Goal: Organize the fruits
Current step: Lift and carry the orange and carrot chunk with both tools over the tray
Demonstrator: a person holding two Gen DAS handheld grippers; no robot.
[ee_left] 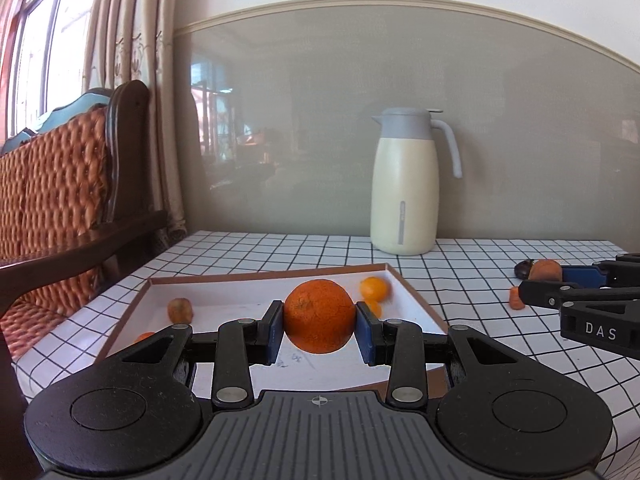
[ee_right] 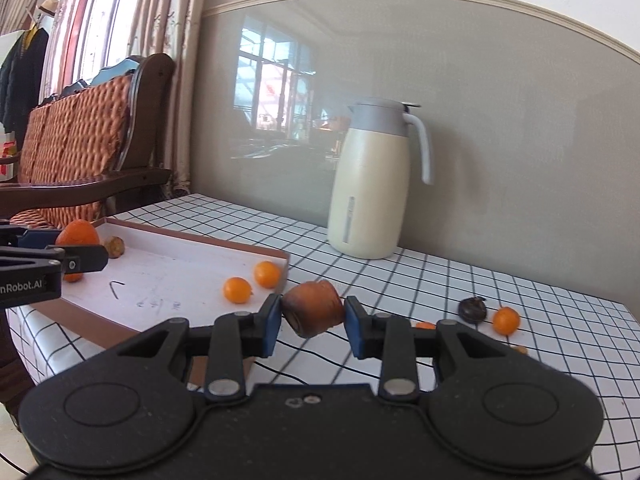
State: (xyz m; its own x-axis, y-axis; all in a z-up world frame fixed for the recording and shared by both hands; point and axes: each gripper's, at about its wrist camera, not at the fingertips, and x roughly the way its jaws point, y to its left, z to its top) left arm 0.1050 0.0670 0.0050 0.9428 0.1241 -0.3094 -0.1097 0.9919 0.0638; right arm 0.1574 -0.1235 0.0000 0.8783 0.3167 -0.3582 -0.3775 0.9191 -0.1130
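Observation:
My left gripper [ee_left: 319, 326] is shut on a large orange [ee_left: 319, 315], held above the white tray [ee_left: 248, 294] with a brown rim. In the tray lie two small oranges [ee_left: 374, 289] and a brownish fruit [ee_left: 180, 310]. My right gripper [ee_right: 313, 316] is shut on a stubby carrot piece [ee_right: 314, 308], held over the checked tablecloth just right of the tray [ee_right: 168, 276]. The right gripper also shows in the left wrist view [ee_left: 560, 276] with the carrot piece [ee_left: 545, 270]. The left gripper [ee_right: 60, 250] with its orange [ee_right: 78, 234] shows at the left of the right wrist view.
A cream jug [ee_left: 404, 184] with a grey lid stands at the wall behind the tray. A dark fruit [ee_right: 473, 309], a small orange [ee_right: 506, 320] and small orange bits [ee_right: 425, 325] lie on the cloth at the right. A wooden sofa [ee_left: 60, 200] stands left of the table.

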